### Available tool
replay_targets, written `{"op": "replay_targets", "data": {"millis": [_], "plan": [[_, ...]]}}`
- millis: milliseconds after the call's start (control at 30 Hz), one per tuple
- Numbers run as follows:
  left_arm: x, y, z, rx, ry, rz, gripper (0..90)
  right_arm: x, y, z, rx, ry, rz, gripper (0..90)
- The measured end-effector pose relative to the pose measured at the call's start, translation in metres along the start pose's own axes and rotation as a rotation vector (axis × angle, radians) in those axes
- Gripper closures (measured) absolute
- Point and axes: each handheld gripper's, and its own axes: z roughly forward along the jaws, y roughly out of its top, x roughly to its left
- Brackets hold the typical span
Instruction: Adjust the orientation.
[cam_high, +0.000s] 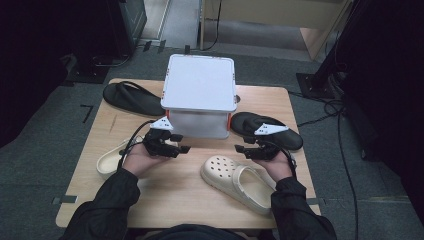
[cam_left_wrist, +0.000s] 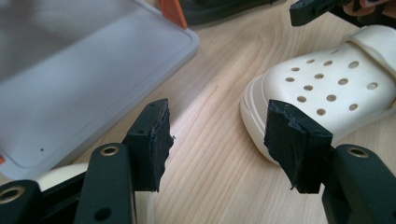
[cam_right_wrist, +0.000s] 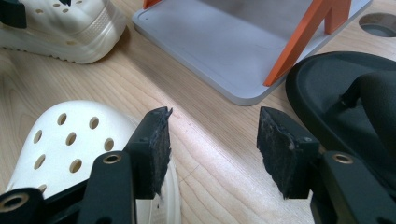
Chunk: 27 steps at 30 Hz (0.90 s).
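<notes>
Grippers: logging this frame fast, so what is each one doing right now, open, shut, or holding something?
Left gripper: open, nothing held, claw over bare table wood.
Right gripper: open, nothing held, claw between the cream clog and the black sandal.

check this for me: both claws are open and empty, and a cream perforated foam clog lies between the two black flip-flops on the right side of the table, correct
Not quite. The two black flip-flops lie apart, one at the far left, one at the right of the grey lidded plastic box. The high view shows the cream perforated foam clog nearer the person. Both claws, left and right, are open and empty.
</notes>
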Motion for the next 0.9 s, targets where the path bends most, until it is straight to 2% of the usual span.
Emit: {"op": "replay_targets", "data": {"millis": [167, 300, 467, 633, 900], "plan": [[0.000, 0.001, -0.003, -0.001, -0.012, 0.021, 39.8, 0.003, 0.001, 0.000, 0.002, 0.018, -0.013, 44.9], [0.000, 0.001, -0.006, -0.011, -0.025, 0.016, 39.5, 0.005, 0.000, -0.001, -0.005, 0.023, -0.007, 44.5], [0.001, -0.002, -0.007, 0.009, -0.017, 0.020, 39.4, 0.011, 0.003, 0.002, -0.024, 0.030, -0.020, 43.8], [0.003, -0.002, -0.013, -0.010, -0.016, 0.014, 38.5, 0.013, 0.000, 0.006, 0.007, 0.044, -0.043, 43.1], [0.005, -0.002, -0.016, 0.004, 0.003, 0.006, 39.1, 0.013, -0.001, 0.000, -0.027, 0.052, -0.016, 43.3]]}}
